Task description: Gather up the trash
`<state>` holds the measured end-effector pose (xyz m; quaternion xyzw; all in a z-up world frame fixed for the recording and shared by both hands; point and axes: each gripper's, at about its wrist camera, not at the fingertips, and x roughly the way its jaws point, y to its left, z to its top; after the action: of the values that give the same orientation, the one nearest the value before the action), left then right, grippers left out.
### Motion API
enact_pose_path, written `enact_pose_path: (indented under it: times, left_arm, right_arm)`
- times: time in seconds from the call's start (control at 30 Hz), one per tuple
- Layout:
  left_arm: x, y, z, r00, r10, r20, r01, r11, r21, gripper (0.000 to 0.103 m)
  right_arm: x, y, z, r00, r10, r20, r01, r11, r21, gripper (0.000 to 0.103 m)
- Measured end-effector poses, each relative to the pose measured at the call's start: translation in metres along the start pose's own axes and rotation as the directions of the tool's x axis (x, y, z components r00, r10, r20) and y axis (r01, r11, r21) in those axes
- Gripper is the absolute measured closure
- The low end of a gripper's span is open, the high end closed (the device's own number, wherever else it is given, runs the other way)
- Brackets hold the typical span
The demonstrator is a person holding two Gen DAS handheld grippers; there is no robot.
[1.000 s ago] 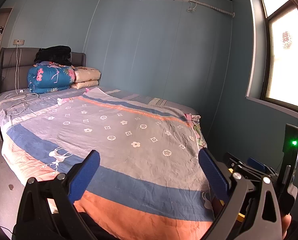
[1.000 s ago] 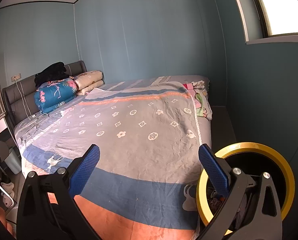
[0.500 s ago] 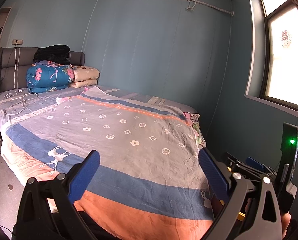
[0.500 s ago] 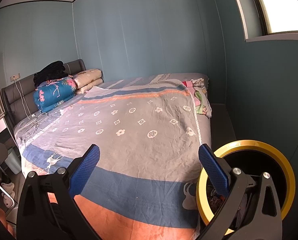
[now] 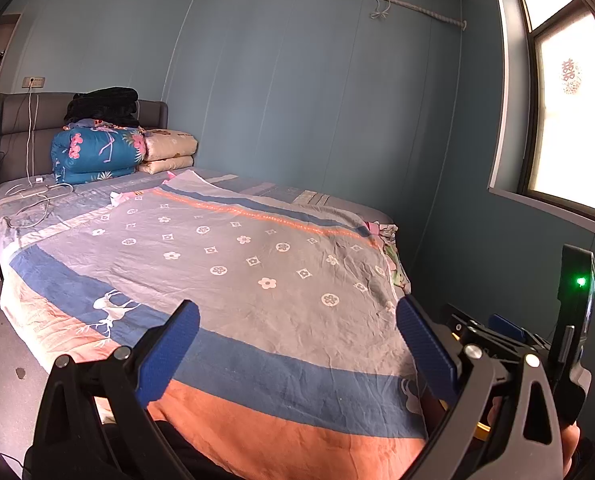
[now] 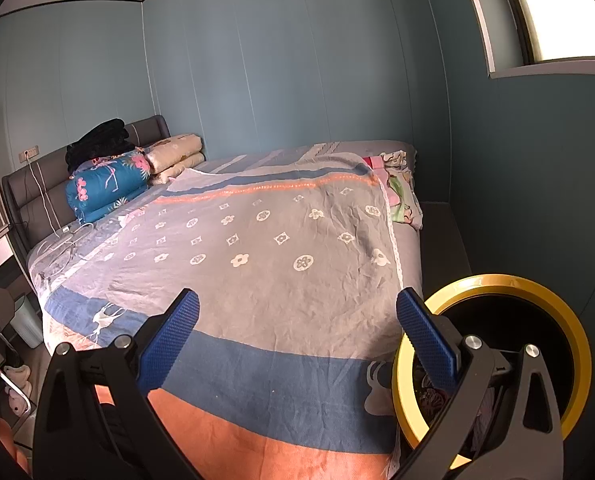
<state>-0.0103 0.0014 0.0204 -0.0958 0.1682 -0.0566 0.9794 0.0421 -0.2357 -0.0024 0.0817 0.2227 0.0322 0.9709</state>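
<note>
My left gripper (image 5: 297,344) is open and empty, held over the foot of a bed (image 5: 233,264) covered with a grey, blue and orange patterned sheet. My right gripper (image 6: 297,340) is open and empty over the same bed end. A black bin with a yellow rim (image 6: 497,344) stands on the floor at the bed's right corner, partly behind the right finger, with some scraps inside. A small pink and white scrap (image 5: 118,197) lies on the sheet near the pillows. The right gripper's body (image 5: 573,320) with a green light shows in the left wrist view.
Folded quilts and pillows (image 5: 101,152) are stacked at the headboard, with white charging cables (image 5: 33,196) beside them. Crumpled floral cloth (image 6: 397,184) lies at the bed's far right edge. A narrow floor strip (image 6: 441,232) runs between bed and wall. A pale bin (image 6: 27,320) stands left.
Both grippers have drifted slightly, so the bed sits a little lower and the view a little higher. Both stay open and empty.
</note>
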Motion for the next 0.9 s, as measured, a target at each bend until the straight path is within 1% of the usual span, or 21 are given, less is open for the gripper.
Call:
enact_pose_path:
  times: [0.9]
  left_arm:
    - [0.0030,-0.0017,-0.0024,1.000,-0.009,-0.006,0.009,1.000,0.011,0.008]
  right_arm:
    - [0.0025,-0.0017,-0.0030,1.000,-0.003,-0.005,0.003,1.000,0.002,0.008]
